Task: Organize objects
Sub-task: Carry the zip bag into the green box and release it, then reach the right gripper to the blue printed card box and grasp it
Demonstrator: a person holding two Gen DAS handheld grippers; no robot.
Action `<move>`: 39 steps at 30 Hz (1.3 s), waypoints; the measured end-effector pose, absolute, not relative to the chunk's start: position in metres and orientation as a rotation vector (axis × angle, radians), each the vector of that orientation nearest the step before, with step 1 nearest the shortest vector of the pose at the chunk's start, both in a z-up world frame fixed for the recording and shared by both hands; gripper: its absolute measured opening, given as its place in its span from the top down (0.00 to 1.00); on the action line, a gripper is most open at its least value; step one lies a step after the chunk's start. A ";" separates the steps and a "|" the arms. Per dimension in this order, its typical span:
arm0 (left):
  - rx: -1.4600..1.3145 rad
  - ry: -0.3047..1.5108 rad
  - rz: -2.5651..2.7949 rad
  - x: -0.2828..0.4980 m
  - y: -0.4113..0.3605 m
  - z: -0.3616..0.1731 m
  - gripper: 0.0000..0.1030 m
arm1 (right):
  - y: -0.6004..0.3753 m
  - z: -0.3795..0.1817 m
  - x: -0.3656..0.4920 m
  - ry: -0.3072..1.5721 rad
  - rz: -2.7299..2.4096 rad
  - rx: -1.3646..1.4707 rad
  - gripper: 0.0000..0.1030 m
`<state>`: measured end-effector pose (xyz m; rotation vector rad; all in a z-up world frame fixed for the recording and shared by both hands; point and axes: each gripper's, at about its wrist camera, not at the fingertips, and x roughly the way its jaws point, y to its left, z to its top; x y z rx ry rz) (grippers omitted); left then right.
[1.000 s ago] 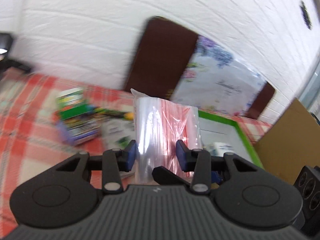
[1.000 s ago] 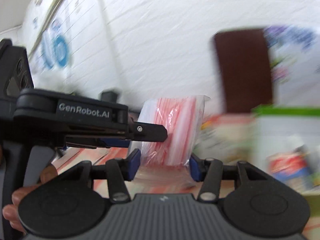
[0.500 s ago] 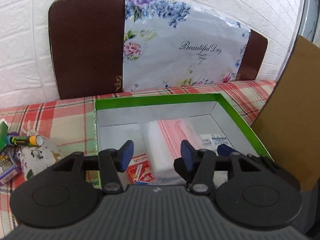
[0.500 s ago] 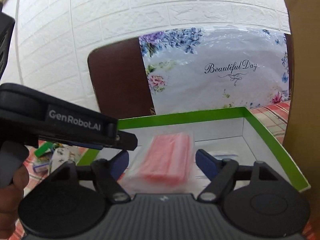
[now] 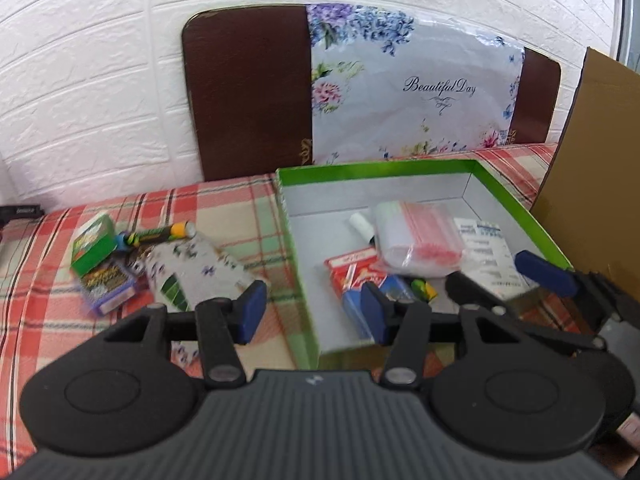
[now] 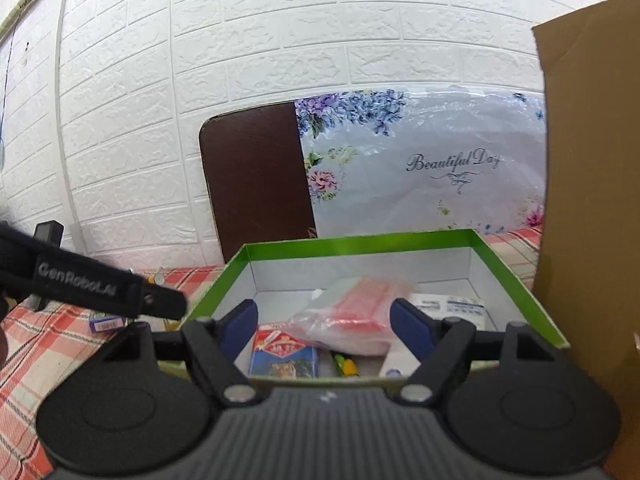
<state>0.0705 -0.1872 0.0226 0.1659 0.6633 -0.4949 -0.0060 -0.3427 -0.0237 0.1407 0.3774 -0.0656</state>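
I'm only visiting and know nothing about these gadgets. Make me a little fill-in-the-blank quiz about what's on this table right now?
1. The clear bag of red strips lies inside the box with the ____ rim.
2. The tablecloth has a red ____ pattern.
3. The writing on the flowered sheet reads "Beautiful ____".
4. The small green box sits ____ the big box, on the cloth.

Missing words: green; checked; Day; outside
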 end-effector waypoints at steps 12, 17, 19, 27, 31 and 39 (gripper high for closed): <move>0.150 0.672 -0.450 0.038 -0.140 0.010 0.47 | -0.314 -0.007 -0.041 0.412 -0.064 0.103 0.25; 0.129 0.673 -0.414 0.039 -0.110 0.007 0.47 | -0.282 -0.005 -0.043 0.418 -0.020 0.035 0.25; 0.122 0.674 -0.397 0.041 -0.099 0.005 0.47 | -0.270 -0.004 -0.042 0.420 -0.006 0.021 0.25; 0.061 0.673 -0.309 0.056 -0.046 -0.008 0.46 | -0.228 -0.012 -0.031 0.474 0.081 -0.016 0.25; -0.005 0.714 -0.236 0.070 -0.009 -0.024 0.46 | -0.200 -0.021 -0.020 0.496 0.148 -0.079 0.25; -0.105 0.738 -0.134 0.091 0.045 -0.038 0.46 | -0.136 -0.031 0.032 0.543 0.311 -0.157 0.31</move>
